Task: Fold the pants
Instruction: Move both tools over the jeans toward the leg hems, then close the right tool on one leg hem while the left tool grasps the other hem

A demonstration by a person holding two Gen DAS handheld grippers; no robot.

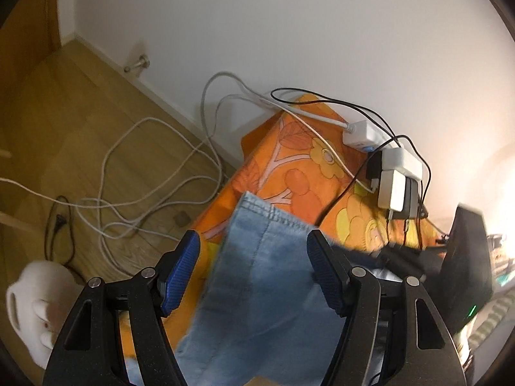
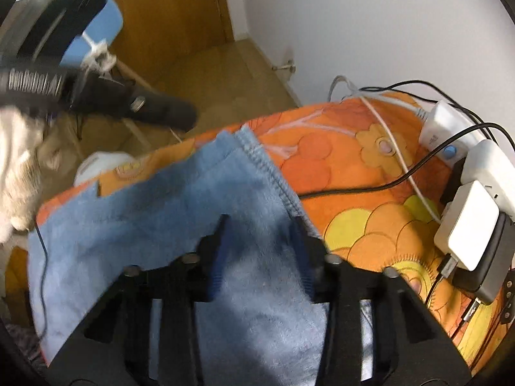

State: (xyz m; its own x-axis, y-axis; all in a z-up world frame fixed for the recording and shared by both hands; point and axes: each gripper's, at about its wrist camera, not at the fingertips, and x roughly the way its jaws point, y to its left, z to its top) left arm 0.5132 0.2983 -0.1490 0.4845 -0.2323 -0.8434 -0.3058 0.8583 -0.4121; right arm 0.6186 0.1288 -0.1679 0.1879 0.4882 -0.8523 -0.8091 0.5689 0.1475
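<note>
Item one, nearest my lens: left gripper (image 1: pixel 252 268), jaws standing wide, blue ribbed pads (image 1: pixel 180 273) clear of the cloth on both sides; nothing gripped. Light blue denim pants (image 1: pixel 257 273) run up between those pads, stitched hem toward 12 o'clock.

Item two: right gripper (image 2: pixel 259 259), blurred, jaws much narrower than the left pair. Denim (image 2: pixel 167 212) lies between and under them; whether the pads actually pinch it I cannot tell through the blur.

Item three: orange floral cover (image 1: pixel 299 164), beneath the pants, spreading from centre toward 1 o'clock in the left view and toward 3 o'clock in the right view.

Item four: white power strip (image 1: pixel 379 148) with white and black chargers (image 1: pixel 394 189) plugged in, at 2 o'clock of the left gripper, resting on the cover near the wall. Black and white cables (image 1: pixel 322 103) trail from it.

Item five: loose white cord (image 1: pixel 135 173) coiled on the wooden floor (image 1: pixel 64 103), at 10 o'clock in the left view.

Item six: white jug-like container (image 1: pixel 35 305), at 8 o'clock, on the floor.

Item seven: white wall (image 1: pixel 289 32), 12 o'clock, behind everything.
</note>
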